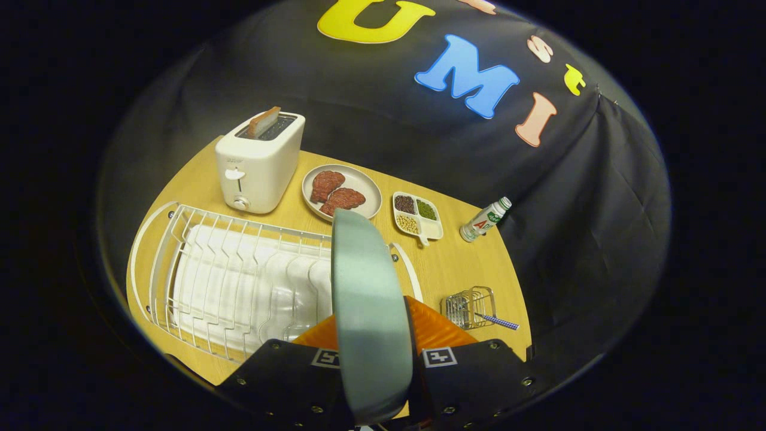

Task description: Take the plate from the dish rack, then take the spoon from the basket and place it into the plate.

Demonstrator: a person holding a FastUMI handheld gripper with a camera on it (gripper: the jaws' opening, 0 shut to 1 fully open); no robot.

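A grey-green plate (368, 311) stands on edge between my fingers, lifted above the right end of the white wire dish rack (227, 281). My gripper (372, 353) is shut on the plate, one finger on each face. The rack below holds no other dishes. To the right of the fingers a small wire basket (470, 306) sits on the wooden table, with the spoon's blue checked handle (498, 322) sticking out of it toward the right.
A white toaster (258, 161) with a slice of toast stands behind the rack. Beyond it lie a plate of meat (342, 191), a divided tray of beans (417, 216) and a small bottle (485, 219) near the table's back edge.
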